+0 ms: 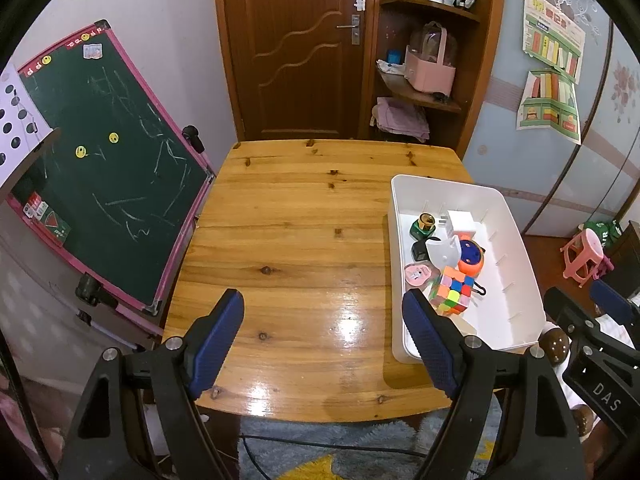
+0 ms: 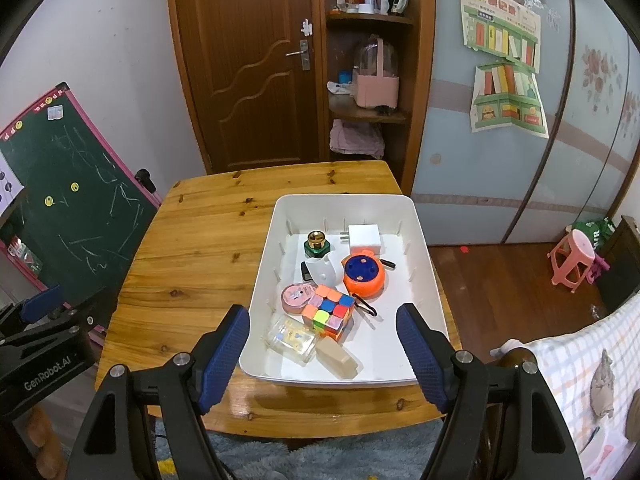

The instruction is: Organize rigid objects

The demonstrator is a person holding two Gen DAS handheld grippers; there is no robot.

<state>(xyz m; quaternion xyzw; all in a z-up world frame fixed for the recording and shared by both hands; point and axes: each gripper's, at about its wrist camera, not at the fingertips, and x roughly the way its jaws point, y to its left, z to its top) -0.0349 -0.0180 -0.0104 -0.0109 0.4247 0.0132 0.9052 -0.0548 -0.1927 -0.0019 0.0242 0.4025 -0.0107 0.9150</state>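
Observation:
A white bin (image 2: 428, 264) stands on the right side of the wooden table (image 1: 288, 216); it also shows in the left wrist view (image 1: 516, 236). In it lie a colourful puzzle cube (image 2: 328, 312), an orange and blue round toy (image 2: 365, 276), a white charger (image 2: 364, 237), a green bottle with a gold cap (image 2: 316, 245), a pink tape roll (image 2: 295, 297), a clear bottle (image 2: 291, 339) and a tan block (image 2: 337, 357). My left gripper (image 1: 324, 312) is open and empty over the table's near side. My right gripper (image 2: 323, 326) is open and empty above the bin's near end.
A green chalkboard (image 1: 108, 168) leans at the table's left edge. A wooden door (image 1: 296, 48) and corner shelves (image 1: 424, 96) stand behind the table. A pink stool (image 2: 572, 256) is on the floor to the right. A checked cloth (image 2: 580, 380) covers furniture at near right.

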